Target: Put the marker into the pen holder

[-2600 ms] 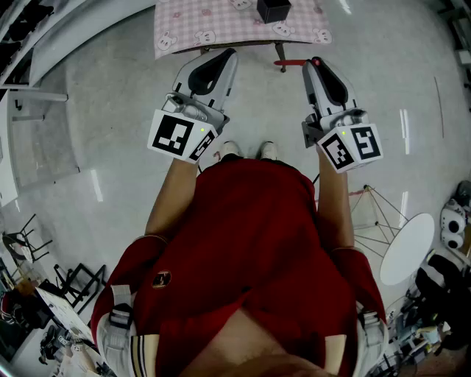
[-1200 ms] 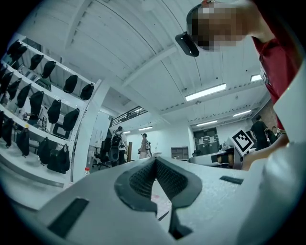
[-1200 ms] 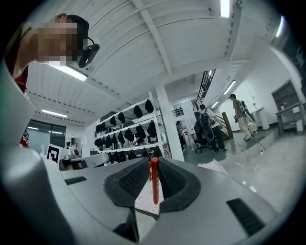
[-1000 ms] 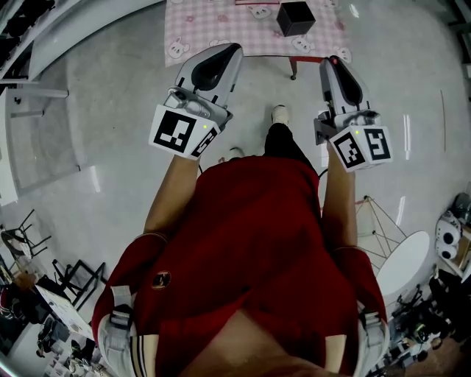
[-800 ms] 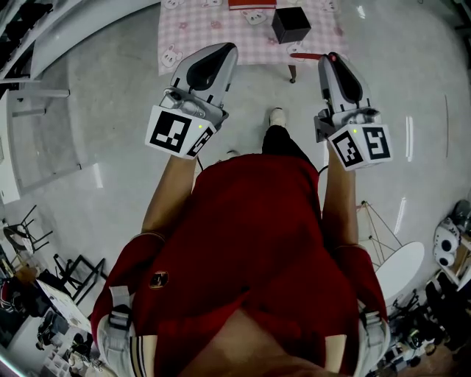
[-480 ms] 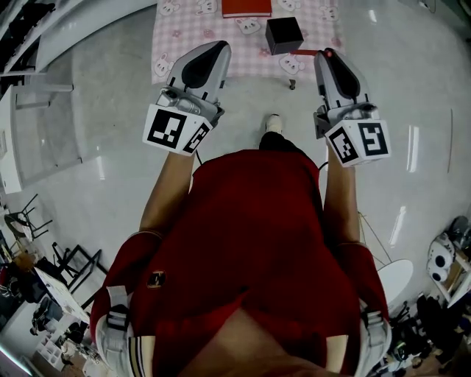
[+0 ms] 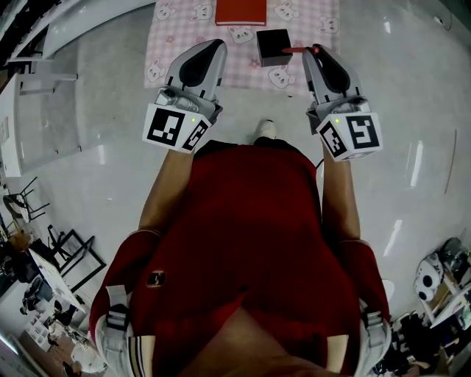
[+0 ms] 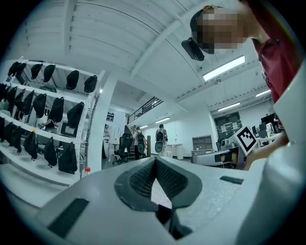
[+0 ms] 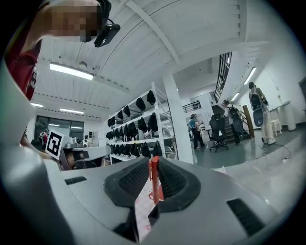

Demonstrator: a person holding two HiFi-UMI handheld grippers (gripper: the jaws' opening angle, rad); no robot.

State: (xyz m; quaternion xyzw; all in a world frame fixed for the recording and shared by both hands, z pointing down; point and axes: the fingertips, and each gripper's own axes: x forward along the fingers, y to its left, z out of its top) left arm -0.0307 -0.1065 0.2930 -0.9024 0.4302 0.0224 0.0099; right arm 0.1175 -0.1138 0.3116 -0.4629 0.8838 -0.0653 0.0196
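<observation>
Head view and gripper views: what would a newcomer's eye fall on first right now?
The person's red shirt fills the middle of the head view. Above it, the right gripper clamps a red marker just right of the black pen holder on the pink checked tablecloth. The left gripper is shut and empty.

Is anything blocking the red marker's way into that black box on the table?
Nothing visible does. The right gripper holds the marker close beside the black pen holder; the red book lies farther back.
</observation>
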